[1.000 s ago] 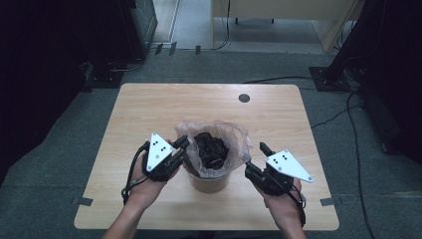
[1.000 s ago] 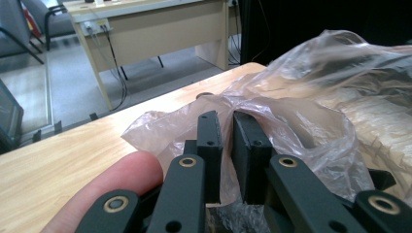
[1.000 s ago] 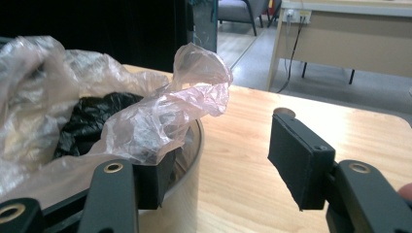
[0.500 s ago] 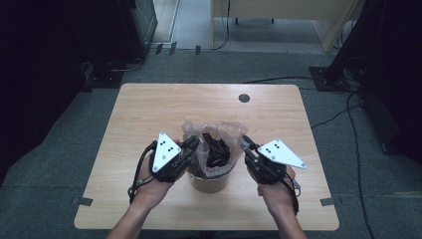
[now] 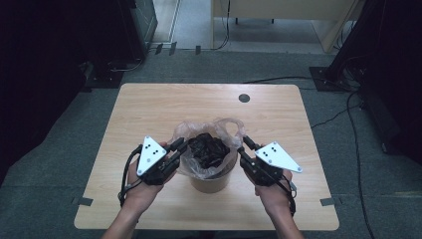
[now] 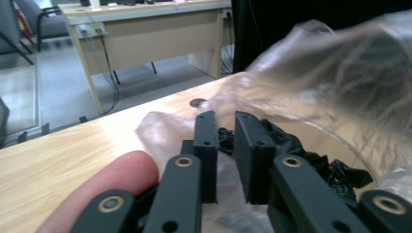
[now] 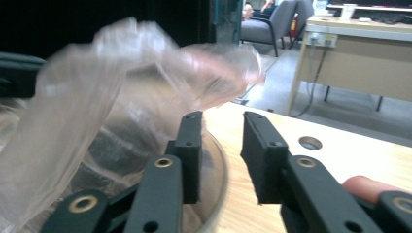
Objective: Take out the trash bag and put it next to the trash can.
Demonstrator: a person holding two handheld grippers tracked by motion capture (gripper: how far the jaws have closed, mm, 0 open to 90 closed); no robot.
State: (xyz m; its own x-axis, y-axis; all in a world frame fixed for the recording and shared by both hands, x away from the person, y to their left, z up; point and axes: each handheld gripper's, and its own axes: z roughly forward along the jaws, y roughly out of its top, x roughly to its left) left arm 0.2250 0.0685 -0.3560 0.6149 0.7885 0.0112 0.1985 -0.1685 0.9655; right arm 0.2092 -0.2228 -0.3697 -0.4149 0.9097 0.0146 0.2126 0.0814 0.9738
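The bin (image 5: 211,174) stands near the table's (image 5: 149,109) front edge, lined with a clear plastic bag (image 5: 221,130) holding dark waste (image 5: 208,148). The left gripper (image 5: 180,148) sits at the bin's left rim, the right gripper (image 5: 243,144) at its right rim. Both sets of jaws have just been opening. The left jaws stand a narrow gap apart; whether bag film lies between them is unclear. The right jaws stand wider, gripping nothing. The bag's raised edge is blurred in both gripper views.
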